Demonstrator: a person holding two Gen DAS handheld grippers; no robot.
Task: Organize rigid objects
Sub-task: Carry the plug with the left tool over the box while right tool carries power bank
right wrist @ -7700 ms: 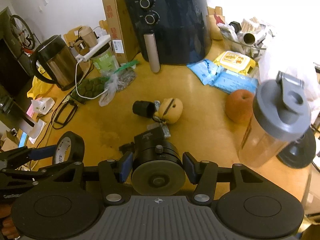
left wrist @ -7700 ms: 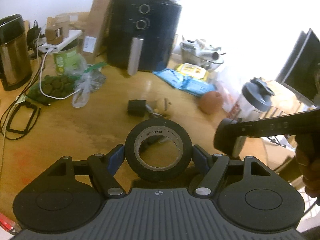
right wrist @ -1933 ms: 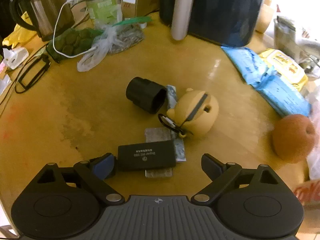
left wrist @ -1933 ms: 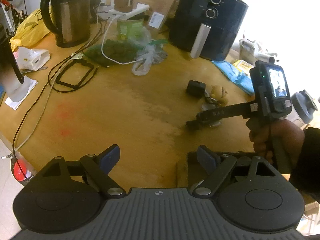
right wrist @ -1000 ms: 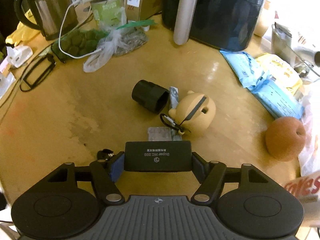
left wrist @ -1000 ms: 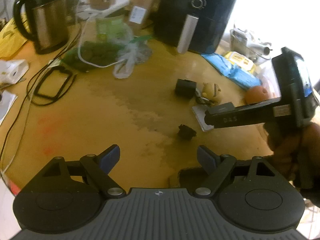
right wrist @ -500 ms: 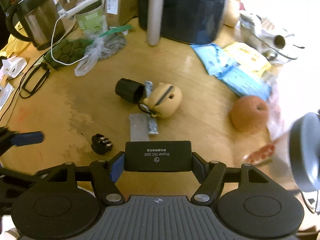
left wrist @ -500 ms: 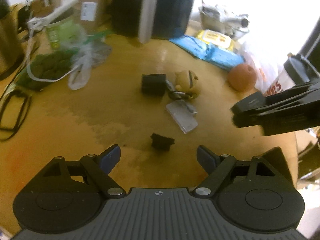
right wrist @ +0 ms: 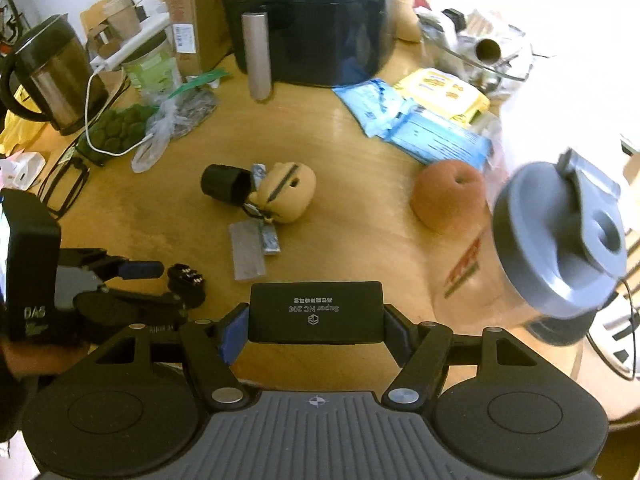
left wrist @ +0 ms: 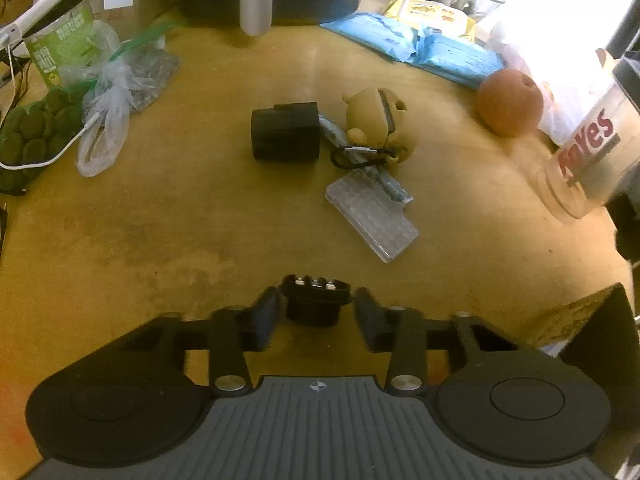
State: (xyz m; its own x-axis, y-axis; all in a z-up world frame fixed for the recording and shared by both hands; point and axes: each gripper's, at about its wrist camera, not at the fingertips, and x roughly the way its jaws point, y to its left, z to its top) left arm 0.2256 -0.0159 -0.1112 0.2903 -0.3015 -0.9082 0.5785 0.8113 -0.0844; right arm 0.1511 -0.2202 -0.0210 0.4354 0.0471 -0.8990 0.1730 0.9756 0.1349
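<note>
Since half a second ago the left gripper (left wrist: pixel 315 307) has dropped around the small black plug (left wrist: pixel 315 299) at lower centre, jaws part-open and not yet touching, a light, stiff piece best pinched across its round body, while the right gripper (right wrist: pixel 316 330) clamps the black box (right wrist: pixel 316 312).

Table layout, both wrist views.
Small plug (left wrist: pixel 315 299) sits on the table (left wrist: pixel 160 220) between the left gripper (left wrist: pixel 316 316) fingers; flat case (left wrist: pixel 372 216) behind it, cylinder (left wrist: pixel 285 132) left of toy (left wrist: pixel 376 120), apple (left wrist: pixel 509 102) farther right.
</note>
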